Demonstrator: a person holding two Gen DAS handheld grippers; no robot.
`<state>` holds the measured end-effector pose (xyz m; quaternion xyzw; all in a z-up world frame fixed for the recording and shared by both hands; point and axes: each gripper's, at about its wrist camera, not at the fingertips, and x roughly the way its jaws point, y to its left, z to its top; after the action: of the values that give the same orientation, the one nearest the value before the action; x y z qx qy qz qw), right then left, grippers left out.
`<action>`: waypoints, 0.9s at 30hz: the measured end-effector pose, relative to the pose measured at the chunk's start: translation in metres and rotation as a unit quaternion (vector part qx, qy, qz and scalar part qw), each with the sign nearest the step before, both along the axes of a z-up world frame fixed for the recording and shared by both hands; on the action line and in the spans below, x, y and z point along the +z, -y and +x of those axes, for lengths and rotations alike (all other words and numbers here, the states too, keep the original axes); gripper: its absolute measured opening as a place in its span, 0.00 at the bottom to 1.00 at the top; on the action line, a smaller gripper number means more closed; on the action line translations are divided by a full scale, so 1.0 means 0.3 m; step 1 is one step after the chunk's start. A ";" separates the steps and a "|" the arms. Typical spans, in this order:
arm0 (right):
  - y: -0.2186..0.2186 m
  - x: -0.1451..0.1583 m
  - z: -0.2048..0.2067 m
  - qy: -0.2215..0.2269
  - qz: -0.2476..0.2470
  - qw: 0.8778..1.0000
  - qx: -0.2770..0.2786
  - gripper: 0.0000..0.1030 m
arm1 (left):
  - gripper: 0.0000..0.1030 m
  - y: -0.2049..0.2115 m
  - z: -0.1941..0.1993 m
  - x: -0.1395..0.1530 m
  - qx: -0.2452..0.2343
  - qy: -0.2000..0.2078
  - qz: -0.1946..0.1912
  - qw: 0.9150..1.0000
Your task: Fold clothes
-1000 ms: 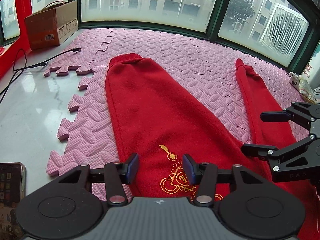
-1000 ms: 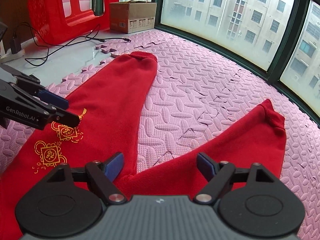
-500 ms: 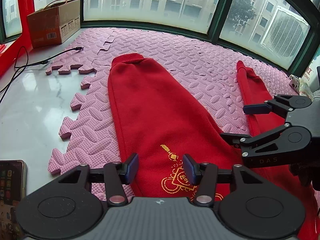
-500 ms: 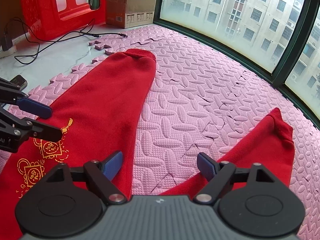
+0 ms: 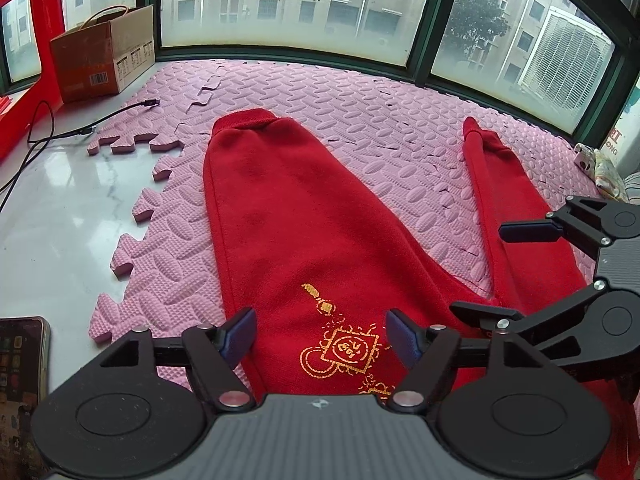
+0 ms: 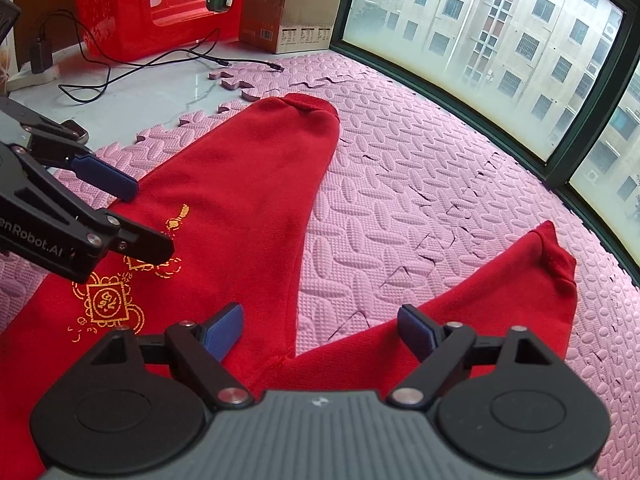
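Both wide-open, empty grippers, left (image 5: 320,334) and right (image 6: 320,330), hover over the red fleece trousers (image 5: 288,232), whose legs run lengthwise away toward the pink foam mat's (image 5: 380,128) window edge.

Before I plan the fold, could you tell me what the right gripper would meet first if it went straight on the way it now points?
Probably the pink foam mat in the gap between the red trousers' two legs; the right gripper is open and depth is unclear.

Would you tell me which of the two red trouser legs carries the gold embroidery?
The leg nearer the marble floor, under the left tool; gold embroidery sits near its top. The other leg, towards the window, is plain red.
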<state>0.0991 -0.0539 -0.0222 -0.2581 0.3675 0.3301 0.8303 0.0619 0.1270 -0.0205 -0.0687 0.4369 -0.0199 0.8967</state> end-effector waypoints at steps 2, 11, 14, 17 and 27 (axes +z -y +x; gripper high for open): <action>0.002 0.011 -0.028 0.005 0.003 1.000 0.007 0.84 | 0.80 0.000 -0.006 0.001 0.004 -0.001 0.004 1.000; -0.006 0.017 -0.148 -0.020 0.006 0.999 0.041 0.86 | 0.82 0.022 -0.052 -0.034 0.003 -0.020 0.022 1.000; -0.006 0.023 -0.196 -0.031 0.012 0.998 0.052 0.86 | 0.84 0.030 -0.066 -0.040 0.002 -0.021 0.029 0.999; -0.015 0.034 -0.257 -0.036 0.023 0.996 0.073 0.86 | 0.85 0.029 -0.076 -0.040 0.003 -0.021 0.030 0.999; -0.049 0.048 -0.377 -0.006 0.023 0.994 0.105 0.86 | 0.91 0.030 -0.086 -0.045 0.006 -0.020 0.034 0.999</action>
<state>-0.0140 -0.0393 -0.0079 -0.2740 0.3362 0.4251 0.7945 0.0362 0.1180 -0.0340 -0.0412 0.4551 0.0018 0.8895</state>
